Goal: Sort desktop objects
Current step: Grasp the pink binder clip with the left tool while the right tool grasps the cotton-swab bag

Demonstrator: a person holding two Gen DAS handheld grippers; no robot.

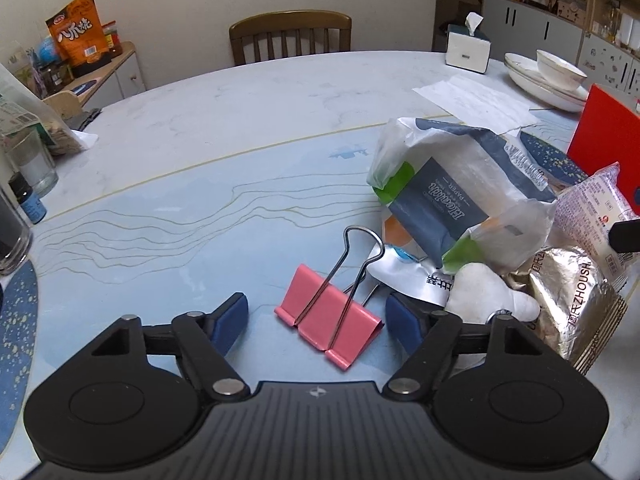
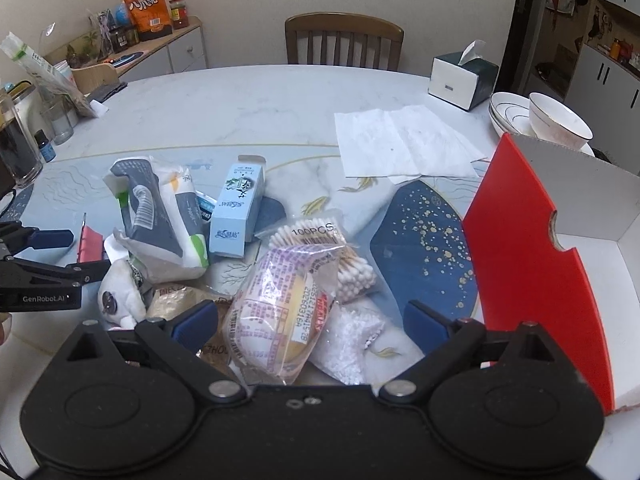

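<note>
We had the left tool (image 1: 316,320) w/ jaws apart either side of the pink clip (image 1: 328,320), not touching it; clip lay on the bench (image 1: 240,120) left of the pile. Right tool (image 2: 312,328) stood wide apart over the bun pack (image 2: 280,312), near the red box (image 2: 528,248) at the right edge.

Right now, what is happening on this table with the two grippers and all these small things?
A person is sorting a pile of small items with a handheld gripper in each hand. The left gripper has its fingers on either side of a pink binder clip lying on the table, not yet pressing it. The right gripper hangs open over a clear snack packet in the pile. A red and white box stands open on the right.
</note>
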